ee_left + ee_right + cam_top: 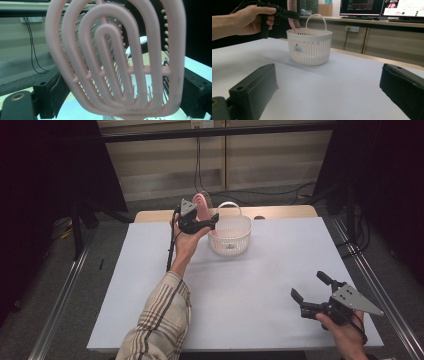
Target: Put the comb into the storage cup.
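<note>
the left gripper [209,221] holds a pink hairbrush [117,62] upright between its jaws, its handle end dipping into the white basket [235,237] at the table's [250,285] far side. the right gripper [314,287] rests near the table's right edge, jaws wide apart around nothing.

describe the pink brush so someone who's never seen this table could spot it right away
Start at the white sheet covering the table and go to its far edge, where a white slatted basket with a loop handle stands. At the basket's left rim, the left gripper has the pink hairbrush upright between its jaws, handle end down in the basket. It is the one pink item, with an open head of nested loops.
</note>
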The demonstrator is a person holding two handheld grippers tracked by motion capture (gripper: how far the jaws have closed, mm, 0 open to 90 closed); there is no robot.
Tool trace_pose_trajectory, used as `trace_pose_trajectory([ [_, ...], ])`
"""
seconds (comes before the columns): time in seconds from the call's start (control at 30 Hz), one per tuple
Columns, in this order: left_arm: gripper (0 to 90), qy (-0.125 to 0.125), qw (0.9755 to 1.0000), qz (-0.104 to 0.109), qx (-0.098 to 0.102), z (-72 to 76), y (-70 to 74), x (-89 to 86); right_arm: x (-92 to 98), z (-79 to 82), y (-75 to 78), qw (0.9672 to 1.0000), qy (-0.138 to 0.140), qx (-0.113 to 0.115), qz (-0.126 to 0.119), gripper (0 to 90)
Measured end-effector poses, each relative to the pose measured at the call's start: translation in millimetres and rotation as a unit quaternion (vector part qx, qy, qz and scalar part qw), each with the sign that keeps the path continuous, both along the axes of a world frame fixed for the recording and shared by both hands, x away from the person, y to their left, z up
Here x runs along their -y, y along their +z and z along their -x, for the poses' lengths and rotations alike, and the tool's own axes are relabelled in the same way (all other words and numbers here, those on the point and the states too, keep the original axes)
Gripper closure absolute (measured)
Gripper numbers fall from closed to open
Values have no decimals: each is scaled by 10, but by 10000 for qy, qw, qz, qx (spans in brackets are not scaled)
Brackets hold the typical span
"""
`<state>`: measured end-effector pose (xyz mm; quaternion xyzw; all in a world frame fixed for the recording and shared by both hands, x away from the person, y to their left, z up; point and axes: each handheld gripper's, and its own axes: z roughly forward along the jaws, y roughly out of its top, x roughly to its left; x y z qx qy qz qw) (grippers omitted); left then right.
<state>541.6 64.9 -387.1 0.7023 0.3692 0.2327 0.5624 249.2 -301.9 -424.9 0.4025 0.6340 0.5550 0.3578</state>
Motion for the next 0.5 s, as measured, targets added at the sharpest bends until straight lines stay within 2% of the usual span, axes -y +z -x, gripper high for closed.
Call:
trace_pose_trajectory([
  [0.3,126,-161,9998,-16,-89,30,23,-44,-2,0,0,10000,-12,-8,15,4],
  [0.5,148,-406,9990,-99,-155,60,41,-129,-5,-4,-3,10000,-6,-7,22,3],
])
